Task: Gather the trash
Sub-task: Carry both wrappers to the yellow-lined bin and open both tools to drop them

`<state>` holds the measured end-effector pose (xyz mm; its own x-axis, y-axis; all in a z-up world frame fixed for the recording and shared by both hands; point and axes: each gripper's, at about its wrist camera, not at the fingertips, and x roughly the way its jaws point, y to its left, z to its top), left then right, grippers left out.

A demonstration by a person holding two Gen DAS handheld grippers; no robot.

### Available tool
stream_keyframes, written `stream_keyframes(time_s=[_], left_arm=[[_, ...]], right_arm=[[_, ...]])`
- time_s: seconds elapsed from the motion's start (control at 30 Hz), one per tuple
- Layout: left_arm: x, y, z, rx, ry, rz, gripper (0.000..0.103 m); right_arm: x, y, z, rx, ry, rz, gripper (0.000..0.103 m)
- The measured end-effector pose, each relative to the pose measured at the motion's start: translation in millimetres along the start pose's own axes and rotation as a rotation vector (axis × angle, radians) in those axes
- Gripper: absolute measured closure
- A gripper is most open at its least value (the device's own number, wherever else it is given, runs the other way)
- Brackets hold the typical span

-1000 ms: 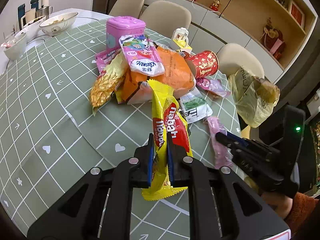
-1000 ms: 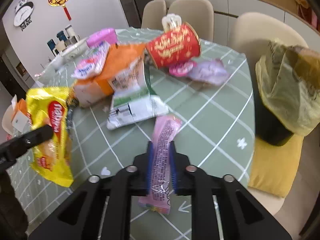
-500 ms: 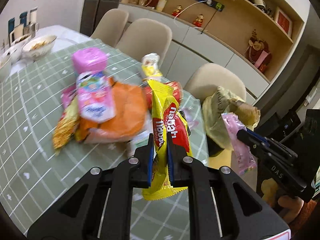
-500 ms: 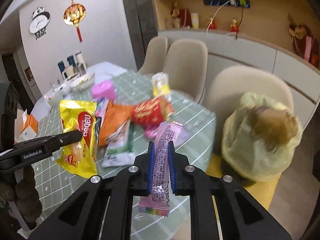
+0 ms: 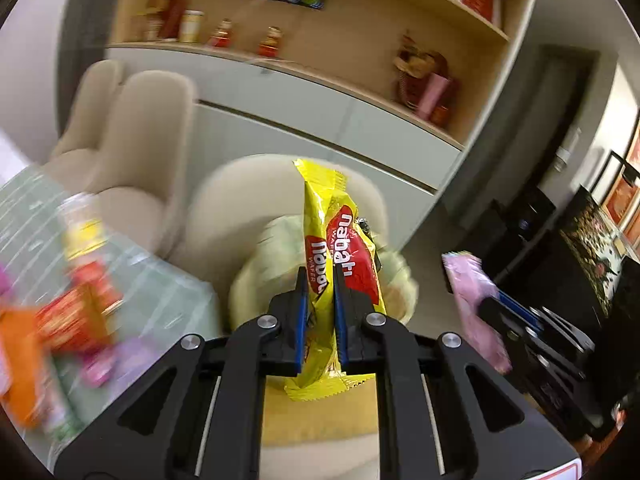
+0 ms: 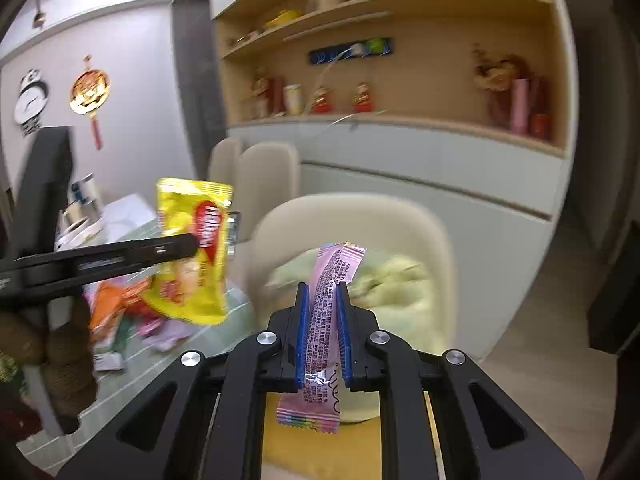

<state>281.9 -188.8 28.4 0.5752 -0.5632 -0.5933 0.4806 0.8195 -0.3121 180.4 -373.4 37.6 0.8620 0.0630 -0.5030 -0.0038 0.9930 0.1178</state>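
- your left gripper (image 5: 319,280) has its jaws clamped on the yellow wafer pack (image 5: 340,248), which stands upright, held near its lower end.
- your right gripper (image 6: 323,296) pinches the pink wrapper (image 6: 326,316) the same way.
- both packs hang above the bin bag (image 6: 384,288) on the chair (image 6: 360,216).
- left of the bag, the table (image 5: 168,292) holds the blurred trash pile (image 5: 60,320).

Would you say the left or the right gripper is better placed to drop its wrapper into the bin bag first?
Probably right: its pink wrapper points straight over the bin bag. The left gripper with its yellow wrapper looks similarly close.
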Motion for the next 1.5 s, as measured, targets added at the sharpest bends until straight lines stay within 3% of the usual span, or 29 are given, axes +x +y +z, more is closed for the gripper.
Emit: stream_keyframes(time_s=[0.07, 0.23, 0.4, 0.47, 0.63, 0.73, 0.77, 0.83, 0.87, 1.07, 1.3, 1.4, 1.5], left_arm=[[39, -18, 17, 0.042, 0.010, 0.007, 0.092], [135, -47, 45, 0.151, 0.049, 0.107, 0.092], [217, -46, 36, 0.251, 0.217, 0.232, 0.092], [224, -39, 27, 0.226, 0.288, 0.222, 0.092], [211, -30, 8, 0.190, 0.390, 0.137, 0.092], [199, -25, 2, 0.169, 0.397, 0.095, 0.092], [193, -22, 2, 0.159, 0.379, 0.102, 0.090], [179, -15, 5, 0.115, 0.342, 0.103, 0.070], [174, -14, 8, 0.092, 0.325, 0.102, 0.067], [128, 1, 19, -0.018, 0.231, 0.108, 0.064], [73, 5, 13, -0.074, 0.119, 0.179, 0.061], [52, 7, 3, -0.092, 0.081, 0.200, 0.058], [38, 11, -6, -0.089, 0.067, 0.228, 0.058]], right_arm=[[-3, -31, 5, 0.013, -0.027, -0.040, 0.089], [-2, -84, 7, 0.047, -0.054, -0.109, 0.089], [20, -124, 2, 0.091, -0.011, -0.124, 0.089], [28, -129, 2, 0.094, -0.002, -0.120, 0.089], [54, -135, 6, 0.111, 0.024, -0.076, 0.089], [72, -131, 15, 0.106, 0.030, -0.024, 0.089], [80, -127, 20, 0.103, 0.033, 0.002, 0.089], [93, -119, 27, 0.095, 0.039, 0.039, 0.089], [101, -114, 32, 0.089, 0.044, 0.058, 0.089], [142, -86, 43, 0.049, 0.080, 0.105, 0.089], [173, -66, 42, 0.006, 0.122, 0.092, 0.089], [181, -61, 38, 0.011, 0.143, 0.073, 0.086], [176, -57, 30, 0.023, 0.151, 0.017, 0.076]])
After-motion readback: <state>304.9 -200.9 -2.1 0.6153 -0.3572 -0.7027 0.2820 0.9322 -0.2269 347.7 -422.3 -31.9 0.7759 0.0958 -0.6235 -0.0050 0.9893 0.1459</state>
